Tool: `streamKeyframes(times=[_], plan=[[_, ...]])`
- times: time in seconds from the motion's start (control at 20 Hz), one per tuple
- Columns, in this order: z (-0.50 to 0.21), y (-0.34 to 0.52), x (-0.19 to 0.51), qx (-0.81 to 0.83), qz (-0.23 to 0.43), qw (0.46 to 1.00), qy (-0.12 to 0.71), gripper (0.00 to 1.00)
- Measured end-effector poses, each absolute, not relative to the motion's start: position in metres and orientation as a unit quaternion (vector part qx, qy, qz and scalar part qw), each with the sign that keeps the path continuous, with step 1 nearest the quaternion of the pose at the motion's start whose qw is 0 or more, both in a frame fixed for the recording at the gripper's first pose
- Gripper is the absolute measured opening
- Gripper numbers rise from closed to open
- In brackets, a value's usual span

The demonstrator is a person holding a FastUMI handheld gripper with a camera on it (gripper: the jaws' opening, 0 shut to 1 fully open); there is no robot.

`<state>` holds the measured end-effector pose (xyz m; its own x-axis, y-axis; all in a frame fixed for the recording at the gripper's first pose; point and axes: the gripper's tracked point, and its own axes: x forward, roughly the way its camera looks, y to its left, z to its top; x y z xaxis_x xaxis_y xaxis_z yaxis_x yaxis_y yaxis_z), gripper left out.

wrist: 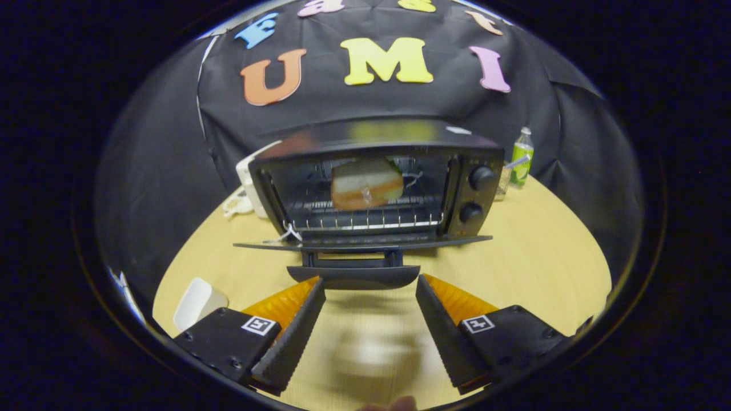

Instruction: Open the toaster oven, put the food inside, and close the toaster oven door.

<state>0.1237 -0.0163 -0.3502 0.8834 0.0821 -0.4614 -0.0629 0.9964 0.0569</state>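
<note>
**Layout on the desk**

I see the toaster oven (374, 182) standing on the desk (531, 268), straight ahead of my fingers (370, 285), which are spread apart with nothing between them. Its door (362, 244) lies folded down toward me, the door handle (354, 276) just beyond the fingertips. The food (366, 184) sits inside on the rack (371, 220). A bottle (522, 157) stands behind the oven's right side (near the desk's far edge).

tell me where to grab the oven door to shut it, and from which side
Take the door's handle, the bar along the front edge of the lowered door. It lies flat and juts toward the gripper, whose fingers stand open and empty just before it. Probably best to come straight from the front, slightly under the bar, and lift. The food already sits on the rack of the toaster oven.
</note>
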Motion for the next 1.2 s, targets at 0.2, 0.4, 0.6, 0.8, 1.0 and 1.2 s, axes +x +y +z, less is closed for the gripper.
streamKeyframes(times=[0.2, 0.4, 0.6, 0.8, 1.0, 1.2], plan=[[-0.283, -0.02, 0.133, 0.028, 0.04, 0.98, 0.192, 1.0], [-0.176, -0.039, 0.125, 0.043, 0.046, 0.992, 0.114, 1.0], [-0.083, -0.059, 0.092, 0.057, 0.044, 0.996, 0.044, 1.0], [-0.017, -0.07, 0.04, 0.032, 0.032, 0.999, -0.018, 1.0], [0.0, -0.08, -0.012, 0.038, 0.01, 0.998, -0.04, 1.0], [0.009, -0.091, -0.041, 0.033, -0.019, 0.997, -0.063, 1.0]])
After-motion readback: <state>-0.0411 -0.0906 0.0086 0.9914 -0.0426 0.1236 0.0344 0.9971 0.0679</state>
